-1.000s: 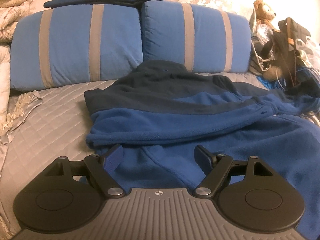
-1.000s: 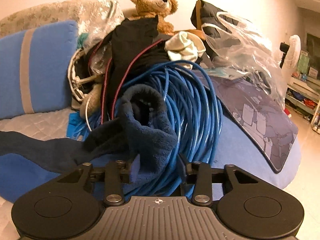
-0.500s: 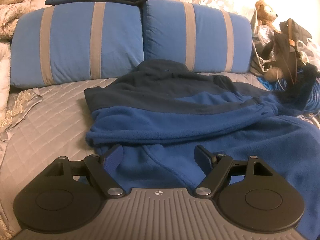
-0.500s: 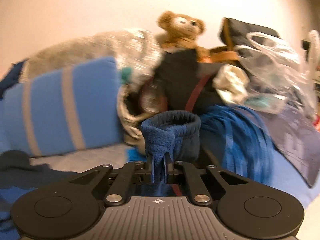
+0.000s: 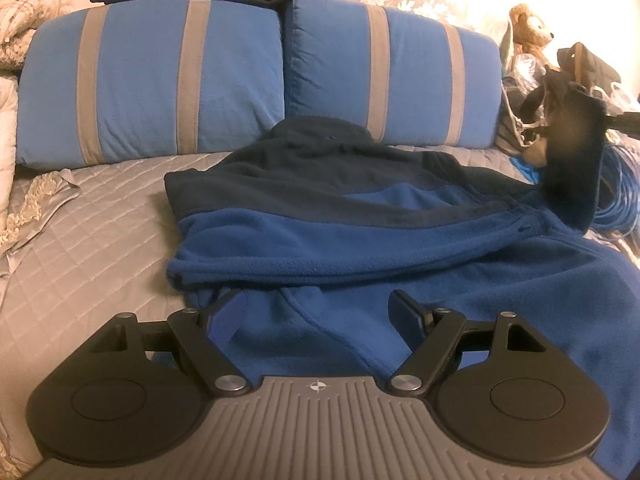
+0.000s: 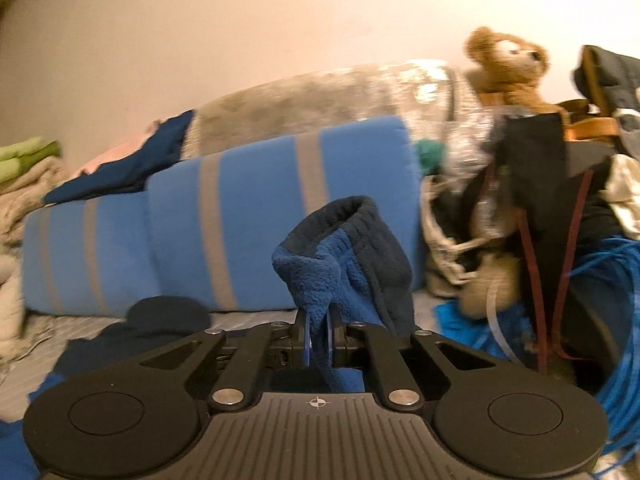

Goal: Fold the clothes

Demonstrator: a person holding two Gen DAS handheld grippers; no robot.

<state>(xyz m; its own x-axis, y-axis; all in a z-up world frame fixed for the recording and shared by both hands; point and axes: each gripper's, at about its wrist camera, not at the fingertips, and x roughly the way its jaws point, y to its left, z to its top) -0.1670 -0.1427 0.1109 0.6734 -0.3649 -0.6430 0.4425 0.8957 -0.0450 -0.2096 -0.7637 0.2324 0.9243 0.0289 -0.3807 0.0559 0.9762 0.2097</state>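
Fleece, thick and soft, is what we are handling: a blue and navy fleece jacket [image 5: 360, 216] spread across the quilted bed cover [image 5: 100, 232], its collar toward the striped pillows [image 5: 160, 76] and its body lying directly ahead of and under our left gripper [image 5: 320, 312]. That left claw hangs with its jaws wide apart and nothing between them, the lower blue panel of the jacket just beyond its fingertips.

Our right gripper [image 6: 318, 344] has its jaws pinched tight on the sleeve cuff [image 6: 348, 248], which stands up out of the pads as a soft open ring, dark on the outside and brighter blue within. In the left view the same sleeve [image 5: 572, 160] rises up and to the right of the left claw, clear of the bed.

We judge the cloth light but bulky, limp, and grippy rather than slippery, so a pinch on a doubled edge should hold well. It will sag and trail wherever it is unsupported. Good places to take it are the cuff we already hold, the hem edge nearest the left claw, and the shoulder seam. The coiled blue cable [image 6: 616, 320] lies just right of the right claw, and we think a dragging sleeve could catch on it.
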